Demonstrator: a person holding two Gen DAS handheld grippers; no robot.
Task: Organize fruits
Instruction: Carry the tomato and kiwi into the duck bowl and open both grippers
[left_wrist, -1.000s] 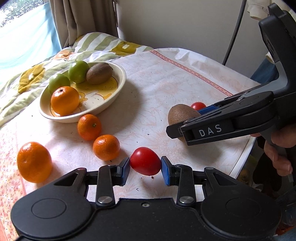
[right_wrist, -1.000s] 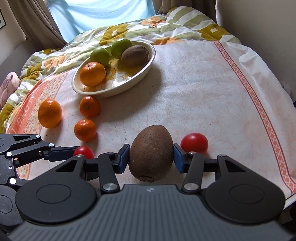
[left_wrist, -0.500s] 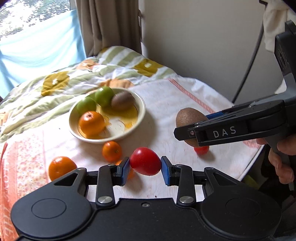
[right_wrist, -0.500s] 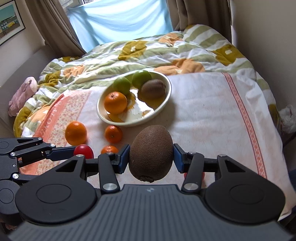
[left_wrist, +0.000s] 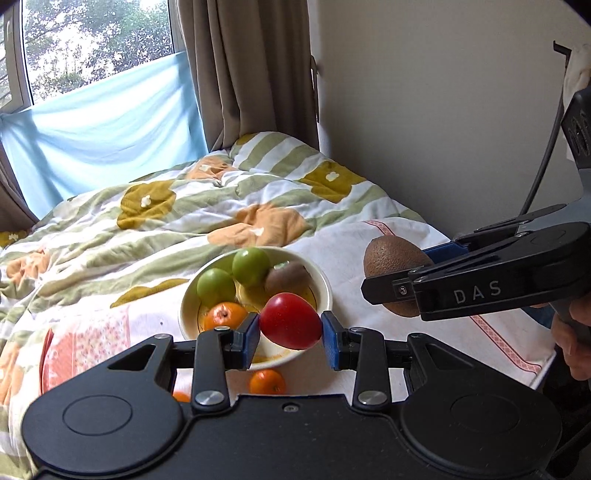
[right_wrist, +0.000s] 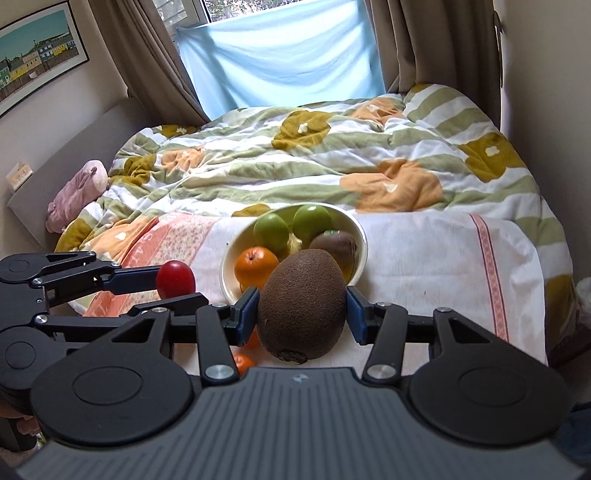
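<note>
Both grippers have risen since the earlier frames, lifting their fruit clear of the bed. Left gripper (left_wrist: 290, 338) has its jaws clamped on a red tomato (left_wrist: 290, 320); right gripper (right_wrist: 302, 312) has its jaws clamped on a kiwi (right_wrist: 302, 308). Both hang over the near rim of the bowl (right_wrist: 360, 236). Only the left view shows a hand (left_wrist: 574, 343); only the right view shows a framed picture (right_wrist: 35, 51).
</note>
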